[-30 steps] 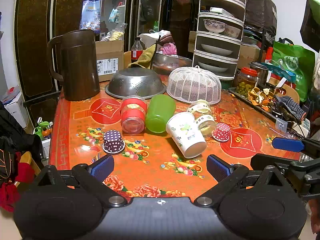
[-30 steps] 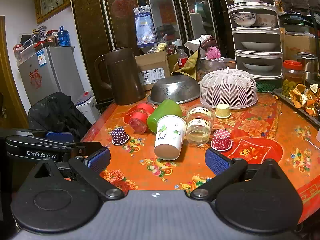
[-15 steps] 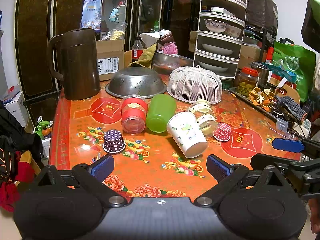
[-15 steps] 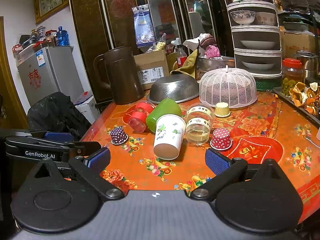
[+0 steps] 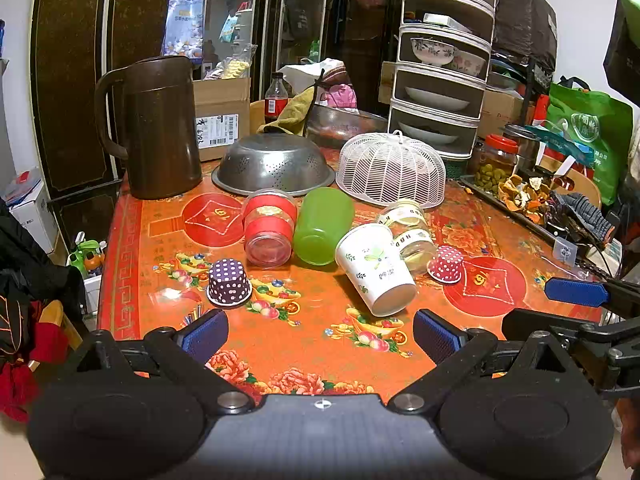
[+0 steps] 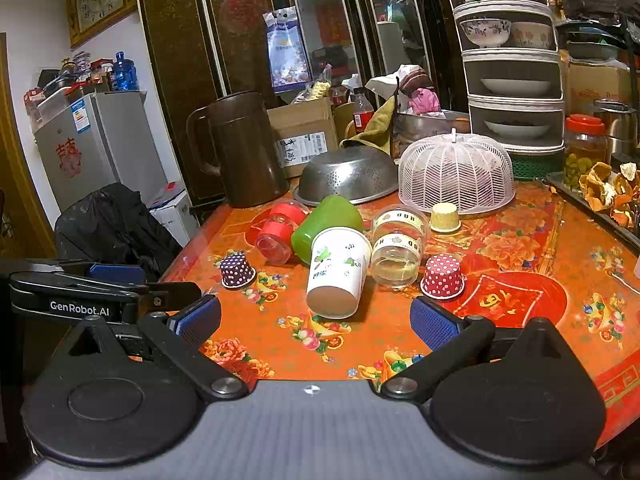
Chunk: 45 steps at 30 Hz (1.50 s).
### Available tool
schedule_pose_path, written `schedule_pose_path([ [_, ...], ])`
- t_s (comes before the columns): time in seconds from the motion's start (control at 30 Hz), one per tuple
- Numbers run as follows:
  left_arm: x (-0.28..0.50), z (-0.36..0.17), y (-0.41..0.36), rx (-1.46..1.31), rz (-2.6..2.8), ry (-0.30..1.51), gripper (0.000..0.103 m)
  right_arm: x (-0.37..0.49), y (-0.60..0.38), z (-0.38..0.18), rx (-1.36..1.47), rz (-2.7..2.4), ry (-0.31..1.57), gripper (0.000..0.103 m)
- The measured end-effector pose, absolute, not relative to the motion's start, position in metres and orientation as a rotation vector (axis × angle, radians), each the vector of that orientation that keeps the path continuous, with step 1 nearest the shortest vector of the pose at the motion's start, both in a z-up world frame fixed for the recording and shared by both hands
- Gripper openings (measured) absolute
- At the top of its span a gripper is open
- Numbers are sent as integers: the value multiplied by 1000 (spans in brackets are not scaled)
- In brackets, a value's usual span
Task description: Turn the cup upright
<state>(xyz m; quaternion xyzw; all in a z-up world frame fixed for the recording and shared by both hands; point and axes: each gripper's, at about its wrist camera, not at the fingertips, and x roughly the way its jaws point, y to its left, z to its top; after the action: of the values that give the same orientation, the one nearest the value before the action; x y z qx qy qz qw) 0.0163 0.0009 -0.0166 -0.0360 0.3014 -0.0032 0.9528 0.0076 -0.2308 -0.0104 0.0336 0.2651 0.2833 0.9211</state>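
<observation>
Several cups lie on their sides in a row on the orange table [image 5: 280,344]: a red-banded clear cup [image 5: 269,227], a green cup [image 5: 323,226], a white paper cup [image 5: 376,268] and a clear cup with a printed band [image 5: 410,234]. The same row shows in the right wrist view: red-banded cup [image 6: 280,228], green cup [image 6: 326,222], white cup [image 6: 338,270], clear cup [image 6: 396,246]. My left gripper [image 5: 320,338] is open and empty, short of the cups. My right gripper [image 6: 315,322] is open and empty, just in front of the white cup.
Small dotted cupcake cups stand upside down: purple [image 5: 229,283], red [image 5: 447,264], and a yellow one [image 6: 445,217]. Behind are a brown jug [image 5: 160,128], a steel colander [image 5: 274,166], a white mesh food cover [image 5: 390,170] and a tray of peels [image 5: 520,196].
Both grippers have edged slightly nearer the cups. Nothing on the table has moved.
</observation>
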Motion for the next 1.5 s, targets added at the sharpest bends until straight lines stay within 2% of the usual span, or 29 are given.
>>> schedule_pose_path([
  [0.63,28,-22,4,-84,-14,637,100,26,-230,-10,69,567,580,102],
  [0.9,36,-27,12,-114,-27,644,100,121,-231,0,65,483,728,102],
  [0.93,37,-29,14,-121,-32,647,100,141,-231,-2,80,470,767,100],
  [1.07,38,-33,18,-131,-35,658,100,196,-220,-11,109,457,876,80],
  [1.17,38,-36,24,-146,-32,664,100,219,-204,-21,78,444,942,75],
  [1.5,33,-41,43,-189,-17,667,100,249,-182,-43,42,414,1053,73],
])
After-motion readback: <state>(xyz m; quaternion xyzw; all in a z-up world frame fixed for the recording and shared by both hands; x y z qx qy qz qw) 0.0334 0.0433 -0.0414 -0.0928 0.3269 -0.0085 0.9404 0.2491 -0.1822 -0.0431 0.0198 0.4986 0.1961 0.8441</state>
